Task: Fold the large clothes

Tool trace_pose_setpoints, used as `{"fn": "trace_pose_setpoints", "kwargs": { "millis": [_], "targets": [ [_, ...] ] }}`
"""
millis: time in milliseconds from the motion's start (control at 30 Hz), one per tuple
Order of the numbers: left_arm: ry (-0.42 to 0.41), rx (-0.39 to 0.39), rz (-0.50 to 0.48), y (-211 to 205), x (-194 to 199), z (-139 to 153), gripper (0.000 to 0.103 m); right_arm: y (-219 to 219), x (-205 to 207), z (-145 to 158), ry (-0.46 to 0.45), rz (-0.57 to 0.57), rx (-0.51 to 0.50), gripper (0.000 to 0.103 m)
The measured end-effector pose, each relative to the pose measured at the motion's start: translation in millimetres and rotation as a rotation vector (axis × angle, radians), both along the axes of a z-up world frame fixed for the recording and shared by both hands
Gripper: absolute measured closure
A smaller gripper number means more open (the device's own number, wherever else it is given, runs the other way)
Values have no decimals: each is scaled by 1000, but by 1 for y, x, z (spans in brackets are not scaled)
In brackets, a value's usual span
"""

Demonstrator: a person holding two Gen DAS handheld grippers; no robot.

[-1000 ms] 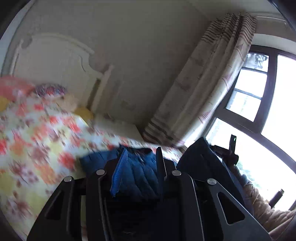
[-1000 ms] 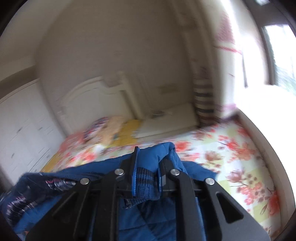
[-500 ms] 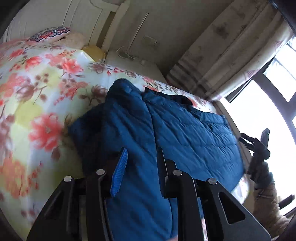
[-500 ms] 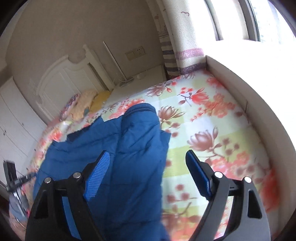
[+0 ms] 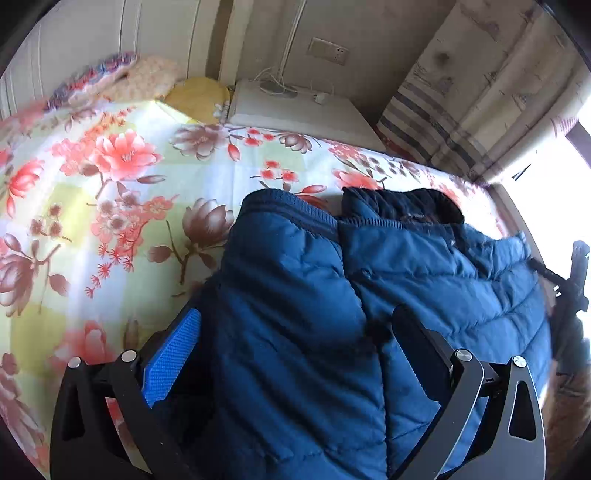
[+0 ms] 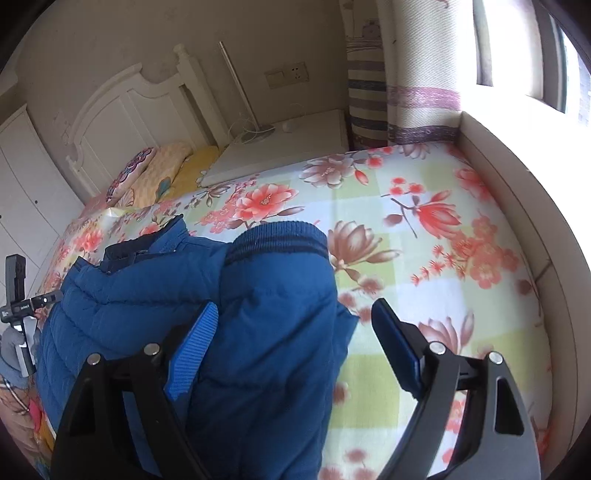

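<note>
A bed w/ a floral sheet (image 6: 424, 229), pink and brown blooms on white and pale-green checks, is seen filling most of both views, w/ a white carved headboard (image 6: 125, 114) and patterned pillows (image 6: 147, 173) set against a beige wall (image 6: 184, 33). A white bedside cabinet (image 6: 288, 147) is placed btwn bed and wall, w/ a thin white lamp (image 6: 240, 92) and cables on it and a wall socket (image 6: 288, 75) above; white wardrobe doors (image 6: 26, 192) are seen at the far left. A striped cream curtain (image 6: 417, 70) is hung beside a window (image 6: 517, 48), through which strong daylight is let in over a pale ledge (image 6: 517, 192) alongside the bed.
</note>
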State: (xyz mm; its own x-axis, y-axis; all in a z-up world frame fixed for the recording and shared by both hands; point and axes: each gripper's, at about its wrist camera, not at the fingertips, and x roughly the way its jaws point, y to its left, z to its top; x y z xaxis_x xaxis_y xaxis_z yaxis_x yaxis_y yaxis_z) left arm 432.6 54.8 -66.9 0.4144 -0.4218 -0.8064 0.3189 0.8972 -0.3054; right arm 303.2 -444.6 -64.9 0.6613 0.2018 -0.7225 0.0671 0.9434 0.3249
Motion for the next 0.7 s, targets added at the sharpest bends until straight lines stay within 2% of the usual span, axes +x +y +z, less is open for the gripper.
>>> {"fn": "trace_pose_setpoints", "kwargs": {
  "millis": [67,133,167,200,233,267,300,367,500,633,700],
  "targets": [
    [75,-82,-11,5,13,-4,4,0,6,-2,2,10,11,19],
    [167,-100,18,6,31,-15,4,0,9,-7,4,14,23,19],
    [208,-105,24,6,38,-21,4,1,9,-8,3,18,26,23],
    [226,-110,27,5,43,-25,5,3,8,-9,-6,19,18,42],
    [203,-119,35,6,46,-25,18,5,5,-8,-21,30,13,57],
    [159,-133,54,9,45,-20,53,8,1,-5,-42,41,1,79],
    [109,-158,69,14,39,-12,64,14,-5,1,-81,51,-31,90],
    [32,-196,69,19,22,1,83,33,-23,20,-154,71,-137,95],
    [-95,-156,28,14,-22,33,88,59,-52,63,-252,114,-201,97],
    [-164,-184,74,26,-25,63,89,60,-48,95,-299,81,-186,97],
    [-172,-207,109,33,-16,74,89,59,-37,106,-314,54,-176,97]
  ]
}}
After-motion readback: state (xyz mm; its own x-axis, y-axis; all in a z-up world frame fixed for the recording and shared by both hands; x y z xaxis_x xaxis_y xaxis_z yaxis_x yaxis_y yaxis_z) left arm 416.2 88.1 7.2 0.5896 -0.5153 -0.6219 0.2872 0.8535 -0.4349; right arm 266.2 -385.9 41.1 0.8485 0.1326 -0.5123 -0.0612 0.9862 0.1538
